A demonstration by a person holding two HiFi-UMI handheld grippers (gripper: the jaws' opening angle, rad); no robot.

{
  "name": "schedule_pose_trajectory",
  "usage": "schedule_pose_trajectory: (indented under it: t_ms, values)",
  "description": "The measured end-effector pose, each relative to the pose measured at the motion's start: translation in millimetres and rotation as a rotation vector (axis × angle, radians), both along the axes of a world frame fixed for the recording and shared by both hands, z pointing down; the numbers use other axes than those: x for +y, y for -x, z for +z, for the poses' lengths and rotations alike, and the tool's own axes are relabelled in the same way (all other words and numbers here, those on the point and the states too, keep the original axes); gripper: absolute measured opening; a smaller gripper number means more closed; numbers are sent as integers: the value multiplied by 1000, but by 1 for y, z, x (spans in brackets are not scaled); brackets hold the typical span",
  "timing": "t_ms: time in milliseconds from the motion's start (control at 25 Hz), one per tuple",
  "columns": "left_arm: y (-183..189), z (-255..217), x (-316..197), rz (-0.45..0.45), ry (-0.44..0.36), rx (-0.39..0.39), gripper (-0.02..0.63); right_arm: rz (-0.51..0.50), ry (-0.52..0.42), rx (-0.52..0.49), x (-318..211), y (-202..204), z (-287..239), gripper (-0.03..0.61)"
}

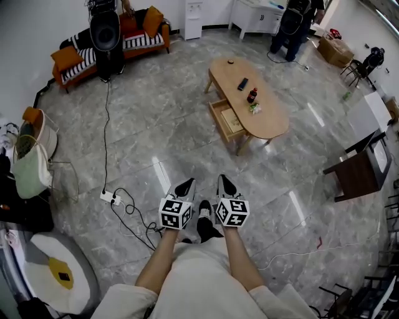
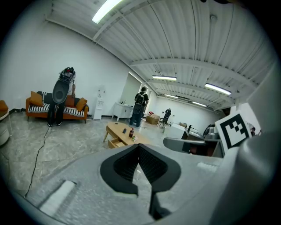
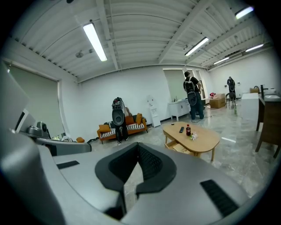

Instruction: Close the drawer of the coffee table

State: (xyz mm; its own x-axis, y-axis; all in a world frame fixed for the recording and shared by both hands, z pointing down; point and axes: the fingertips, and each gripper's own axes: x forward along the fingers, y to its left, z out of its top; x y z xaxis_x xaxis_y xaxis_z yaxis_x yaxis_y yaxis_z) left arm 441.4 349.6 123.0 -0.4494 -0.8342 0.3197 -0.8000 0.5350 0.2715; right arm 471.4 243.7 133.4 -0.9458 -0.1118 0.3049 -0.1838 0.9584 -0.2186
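We hold both grippers low over the floor, well short of the coffee table [image 1: 273, 118]. The left gripper [image 1: 184, 187] is smooth grey plastic with ribbed black pads; its jaws are together at the tip, with nothing between them. The right gripper [image 1: 225, 185] is the same — jaws pressed together and empty.

The coffee table has a long oval top of pale wood on slanted wooden legs. Its drawer [image 1: 216, 119], a shallow box of the same wood, stands pulled out of the table's long side, the one at the left in the head view, and something flat and pale lies inside it. On the top we see a dark flat remote [image 1: 242, 83], a small dark bottle [image 1: 252, 95] with a red cap, and a tiny greenish thing just beside the bottle.

Around the table the floor [image 1: 156, 143] is glossy grey marbled tile that mirrors the ceiling lights. Beyond the table's far end, toward the left, an orange sofa [image 1: 140, 38] with striped cushions stands against a white wall, with a tall black speaker [image 1: 105, 31] in front of it. A person [image 1: 290, 25] stands past the table by a white cabinet [image 1: 252, 15] — and a dark wooden desk [image 1: 358, 173] sits to the table's right. Overhead the ribbed white ceiling [image 3: 140, 30] carries tube lights.
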Motion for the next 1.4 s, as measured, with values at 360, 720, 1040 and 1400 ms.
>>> schedule_pose_trajectory:
  t_ms: [360,720,1040,1400]
  values:
    - [59,-8,-57,-18,14,-8,8,-50,49,-49,-56,75,-14,15]
    - [111,4,-100,-67,63,-18,8,-92,138,-83,-111,135,-11,15]
    - [108,25,-129,-67,49,81,8,-134,252,-58,-144,146,0,15]
    - [133,29,-146,-77,-42,141,8,-112,291,8,-163,149,31,15]
